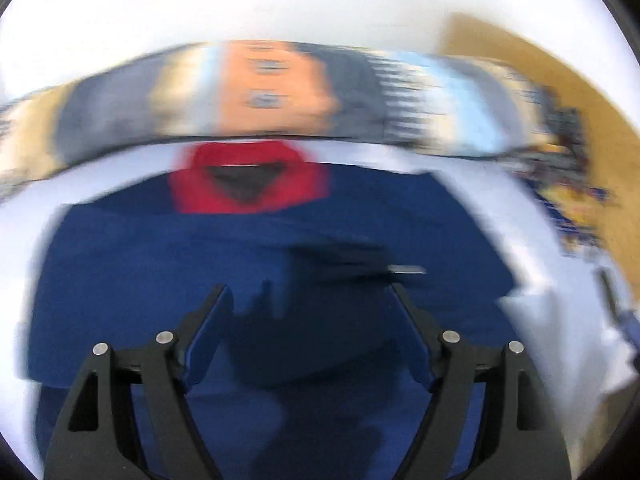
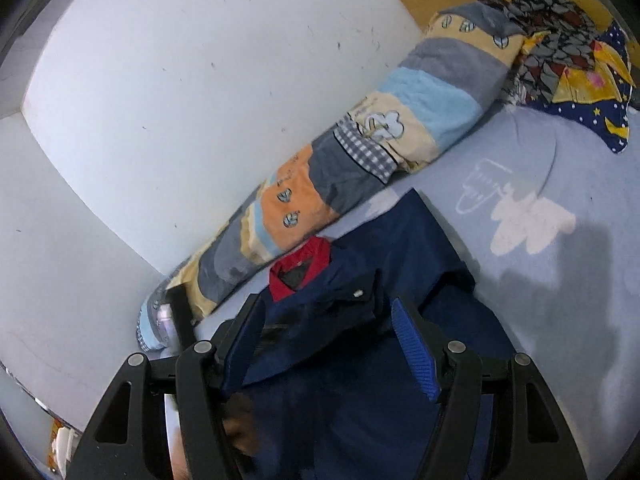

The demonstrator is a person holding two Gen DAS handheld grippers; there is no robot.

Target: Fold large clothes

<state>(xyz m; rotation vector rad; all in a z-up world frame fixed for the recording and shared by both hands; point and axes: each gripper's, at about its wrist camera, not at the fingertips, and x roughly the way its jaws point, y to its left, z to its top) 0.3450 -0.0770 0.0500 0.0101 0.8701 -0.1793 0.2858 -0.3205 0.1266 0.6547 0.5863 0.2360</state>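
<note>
OK, your left gripper [image 1: 308, 320] is wide open over the navy jacket [image 1: 248, 264]; nothing pinched, cloth just lies below the gap. No earlier shot to compare, so I won't say more on that. Right gripper [image 2: 324, 344] also stands fairly open; a folded flap of the jacket [image 2: 360, 280] sits between the fingers, but I can't see the pads pressing it, so I read that as not gripped.

Jacket lies on the pale blue bedsheet [image 2: 560, 280], red collar [image 2: 304, 264] toward the patchwork bolster [image 2: 360, 152] by the wall. Prob laid flat w/ collar far so you can fold sides in.

Views differ: left cam is motion-blurred but square-on, shows collar centred and the jacket's width. Right cam is sharp, angled; shows a snap [image 2: 359, 292] on the flap, the cloud print on the sheet, and a pile of patterned fabric [image 2: 560, 52] at the bed's far end.
</note>
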